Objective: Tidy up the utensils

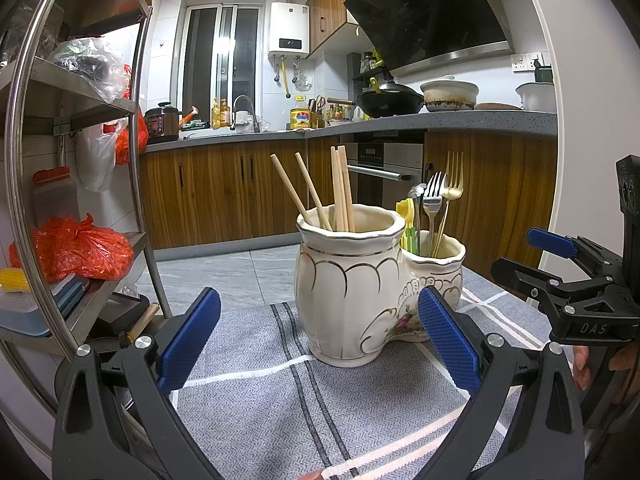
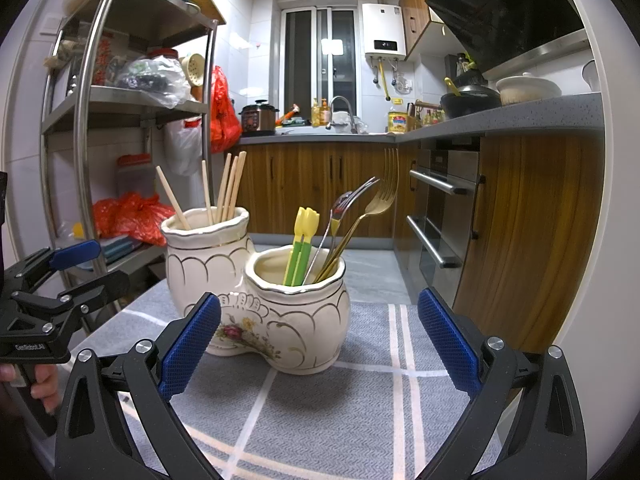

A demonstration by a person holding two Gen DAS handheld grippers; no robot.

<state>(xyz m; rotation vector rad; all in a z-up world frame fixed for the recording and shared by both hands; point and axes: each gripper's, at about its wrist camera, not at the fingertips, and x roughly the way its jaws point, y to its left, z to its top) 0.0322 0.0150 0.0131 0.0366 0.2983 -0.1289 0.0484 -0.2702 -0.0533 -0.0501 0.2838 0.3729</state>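
Both the left gripper and right gripper are hovering wide and empty, the double ceramic holder standing just ahead between their fingers, chopsticks and forks apparently sorted by compartment.

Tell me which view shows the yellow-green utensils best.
The right wrist view: the yellow-green utensils stand unobstructed in the front, shorter compartment, with tips and stems visible. In the left wrist view, the taller compartment hides most of them, leaving only their yellow tops beside the forks.
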